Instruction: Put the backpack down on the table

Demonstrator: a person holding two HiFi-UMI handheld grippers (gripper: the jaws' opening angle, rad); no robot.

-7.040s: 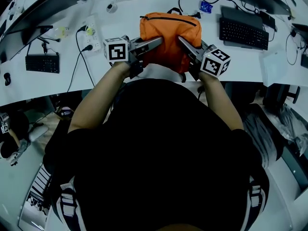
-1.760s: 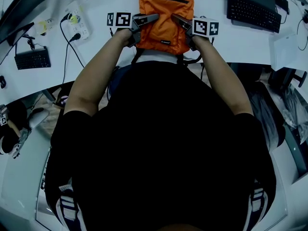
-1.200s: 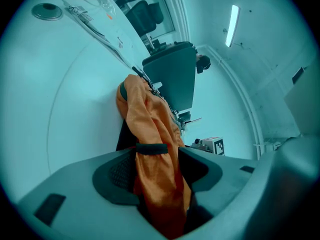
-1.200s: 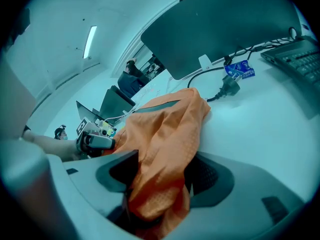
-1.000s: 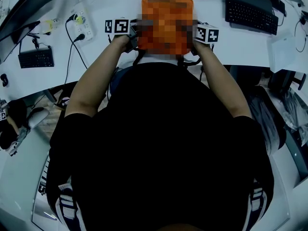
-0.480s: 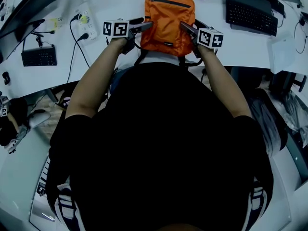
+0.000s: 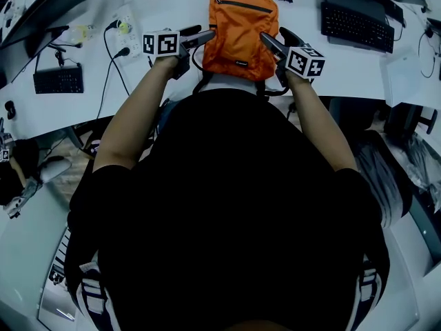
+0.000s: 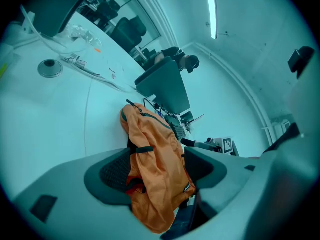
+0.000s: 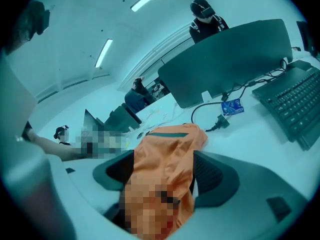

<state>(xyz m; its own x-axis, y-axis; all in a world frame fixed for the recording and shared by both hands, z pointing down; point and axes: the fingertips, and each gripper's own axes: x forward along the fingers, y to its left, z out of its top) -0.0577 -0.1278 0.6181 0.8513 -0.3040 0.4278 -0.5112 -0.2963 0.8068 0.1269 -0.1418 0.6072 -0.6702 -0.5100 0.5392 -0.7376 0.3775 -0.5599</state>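
From above, the orange pack (image 7: pixel 240 29) lies flat on the white bench (image 7: pixel 358 71) at the middle of its near edge. Its zip end points to the far edge, and dark straps (image 7: pixel 270 88) trail over the near edge. The left tool (image 7: pixel 201 34) sits just beside the pack's left side and the right tool (image 7: pixel 274 37) just beside its right side. A bare forearm carries each one.

Only the tool views show the jaws. In the left gripper view they stand wide apart, having just been opening. A fold of the pack's side lies in the gap, the ribbed pad stands bare beside it, and the cloth does not look pinched, so this tool has released. That view also catches the right tool's marker cube (image 8: pixel 227 145) past the pack. In the right gripper view the jaws are likewise spread, having just been opening. Orange cloth sits loose between them and neither pad bites it, so this tool has released too.

The head view alone shows a keyboard (image 7: pixel 351 27) toward the bench's far right, a smaller keyboard (image 7: pixel 58 81) toward its left end, and a power strip (image 7: pixel 127 36) with cables beside the left tool. The right gripper view adds a dark monitor (image 9: pixel 225 59) along the far edge, with a blue packet (image 9: pixel 231 106) and a plug (image 9: pixel 220 121) in front of it. The left gripper view adds a round disc (image 8: pixel 50 68) on the bare top. Both tool views show pale walls, strip lights (image 8: pixel 212 16) overhead and other people beyond the bench.
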